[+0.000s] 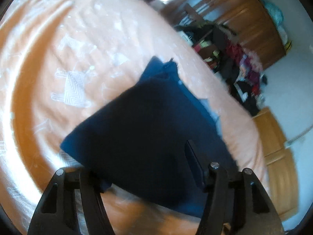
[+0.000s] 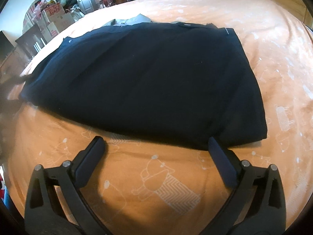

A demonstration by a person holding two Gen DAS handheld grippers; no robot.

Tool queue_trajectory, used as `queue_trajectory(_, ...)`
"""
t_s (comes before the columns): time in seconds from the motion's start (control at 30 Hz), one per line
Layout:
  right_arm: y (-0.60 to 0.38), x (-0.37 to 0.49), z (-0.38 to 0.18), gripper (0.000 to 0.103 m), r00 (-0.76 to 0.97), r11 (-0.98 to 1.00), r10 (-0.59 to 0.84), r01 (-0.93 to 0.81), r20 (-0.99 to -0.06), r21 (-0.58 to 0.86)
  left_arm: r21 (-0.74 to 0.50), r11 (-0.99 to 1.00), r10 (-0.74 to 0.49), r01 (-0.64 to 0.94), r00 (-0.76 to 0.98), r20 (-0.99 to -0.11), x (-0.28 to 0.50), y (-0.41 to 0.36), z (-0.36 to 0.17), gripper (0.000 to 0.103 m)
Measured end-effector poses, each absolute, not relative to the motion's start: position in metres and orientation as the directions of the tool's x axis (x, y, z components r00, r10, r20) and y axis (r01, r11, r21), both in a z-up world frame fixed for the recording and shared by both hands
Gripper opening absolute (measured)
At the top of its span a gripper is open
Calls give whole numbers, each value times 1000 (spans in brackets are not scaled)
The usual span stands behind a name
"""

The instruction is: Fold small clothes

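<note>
I see the dark blue garment [image 2: 144, 82] lying folded flat on the bed [image 2: 273, 58], covered in an orange sheet with white animal prints. My right hand-held gripper [image 2: 156, 146] is spread wide, empty, its fingers just short of the garment's near edge; the 3 o'clock finger [image 2: 221, 156] almost touches the near corner. In the left wrist view, my left hand-held gripper [image 1: 148, 178] also looks spread, with the garment [image 1: 137, 129] draped between the fingers; whether it touches them I cannot tell. Open sheet lies from 8 to 12 o'clock; the bed edge and piled clutter [image 1: 240, 64] sit at 2 o'clock.
</note>
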State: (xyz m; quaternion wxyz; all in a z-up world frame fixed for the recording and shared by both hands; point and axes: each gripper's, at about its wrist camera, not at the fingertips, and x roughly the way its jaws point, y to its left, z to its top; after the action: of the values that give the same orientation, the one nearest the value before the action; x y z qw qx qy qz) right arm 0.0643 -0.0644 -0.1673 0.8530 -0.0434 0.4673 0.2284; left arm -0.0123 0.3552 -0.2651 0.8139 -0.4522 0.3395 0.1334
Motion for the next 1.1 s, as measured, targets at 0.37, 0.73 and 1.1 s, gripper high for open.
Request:
queue_trajectory(0.37,-63,65,-168,103,460,892,348,-431,-817,137,-616,646,-90,-452,756,-649,-9,344,-265,92)
queue_trajectory(0.73,-63,65,-168,103,461,891,351,-432,-815,140,-608,658,-85,-445,758,-647,-8,342,-265,95)
queue_trajectory(1.1,-62,64,-169,103,461,890,358,-431,-812,148,-609,670,-112,-425,753,-648,-3,340,-262,103)
